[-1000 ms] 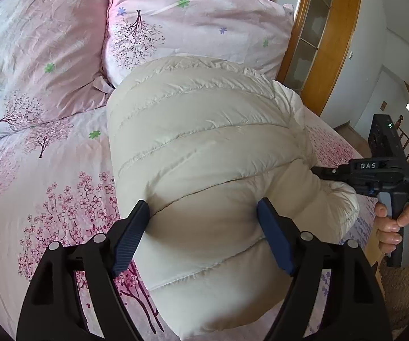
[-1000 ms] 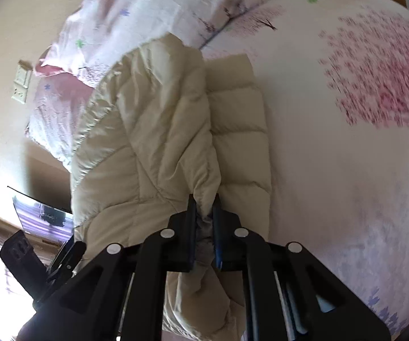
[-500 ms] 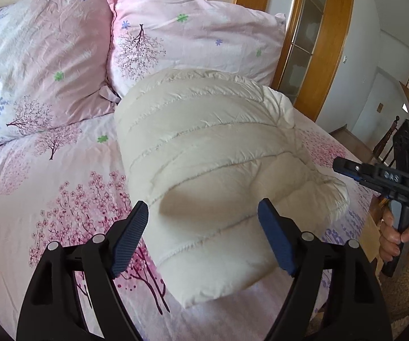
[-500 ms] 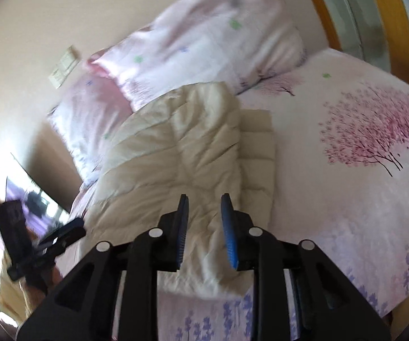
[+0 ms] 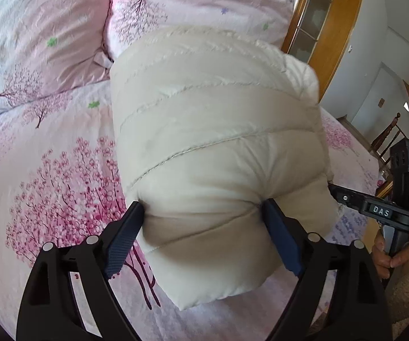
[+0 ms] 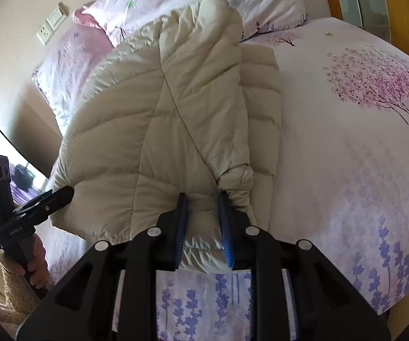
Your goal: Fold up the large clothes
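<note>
- Puffer jacket [image 5: 216,147], cream, quilted, lies folded into a thick bundle on the bed [image 5: 48,147], its far end just short of the two pillows [image 5: 42,42].
- Hidden: the bundle's underside and whatever is tucked inside the fold. In the left wrist view its near right corner covers the tip of the right claw [image 5: 336,191], so no pads show there.
- In the right wrist view a sleeve [image 6: 204,85] lies along the top of the bundle; its cuff end bunches just beyond the right claw [image 6: 203,199].
- Cut off: the bed's near edge in both views; a wooden door frame [image 5: 326,34] at far right runs out of the picture.
- Left claw [image 5: 203,209]: wide and opening, one pad at each side of the bundle's near end. The fabric bulges between them; cannot tell whether the pads press in or merely touch.
- Right claw: narrow gap, closing, with jacket fabric between the blue pads [image 6: 225,227]; firm contact not clear.
- Pose: both claws angle downward over the bed. Right hand [image 5: 389,255] wraps its handle at the near right; left hand [image 6: 33,261] wraps its handle at the near left.
</note>
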`<state>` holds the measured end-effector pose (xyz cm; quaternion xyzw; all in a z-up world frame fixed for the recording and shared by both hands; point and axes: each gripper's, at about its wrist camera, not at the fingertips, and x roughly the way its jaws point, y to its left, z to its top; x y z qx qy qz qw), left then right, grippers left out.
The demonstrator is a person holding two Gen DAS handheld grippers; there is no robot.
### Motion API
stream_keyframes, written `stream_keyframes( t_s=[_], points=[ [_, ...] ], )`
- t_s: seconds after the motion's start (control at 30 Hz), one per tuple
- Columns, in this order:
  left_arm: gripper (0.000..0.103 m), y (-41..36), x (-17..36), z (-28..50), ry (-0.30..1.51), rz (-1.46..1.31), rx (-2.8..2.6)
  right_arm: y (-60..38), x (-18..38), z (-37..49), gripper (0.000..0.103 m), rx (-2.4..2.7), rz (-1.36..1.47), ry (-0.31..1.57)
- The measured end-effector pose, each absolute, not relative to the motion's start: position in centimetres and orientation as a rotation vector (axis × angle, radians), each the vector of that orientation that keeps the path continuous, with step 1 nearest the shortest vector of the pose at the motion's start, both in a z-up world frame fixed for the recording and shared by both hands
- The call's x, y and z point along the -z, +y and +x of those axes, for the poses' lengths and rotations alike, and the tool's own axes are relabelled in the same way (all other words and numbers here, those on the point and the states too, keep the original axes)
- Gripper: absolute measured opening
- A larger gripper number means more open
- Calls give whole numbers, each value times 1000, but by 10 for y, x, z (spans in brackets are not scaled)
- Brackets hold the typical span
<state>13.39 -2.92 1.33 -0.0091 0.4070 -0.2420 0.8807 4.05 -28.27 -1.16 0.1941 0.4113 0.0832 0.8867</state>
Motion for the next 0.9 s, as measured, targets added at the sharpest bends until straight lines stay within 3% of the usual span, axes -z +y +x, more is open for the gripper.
stream_keyframes(
  t_s=[0.17, 0.27, 0.33, 0.53, 0.57, 0.6, 0.63, 0.9],
  points=[
    [88, -25, -15, 134, 856, -28, 518, -279, 3, 47, 24, -179, 341, 900],
    [88, -6, -34, 136, 822, -102, 562, -302, -20, 56, 45, -235, 435, 866],
    [88, 12, -48, 150, 792, -169, 558, -320, -37, 70, 68, -228, 494, 814],
    [88, 30, -49, 221, 870, -233, 474, -352, -60, 159, 71, -219, 614, 810],
    [88, 29, -48, 230, 884, -234, 470, -353, -59, 176, 70, -208, 626, 826],
    [88, 27, -47, 240, 896, -233, 464, -354, -57, 186, 50, -210, 628, 835],
    [88, 25, -44, 251, 915, -236, 452, -352, -53, 195, 12, -201, 618, 855],
    [90, 6, -29, 271, 940, -255, 506, -341, -4, 209, 10, 9, 542, 1049]
  ],
)
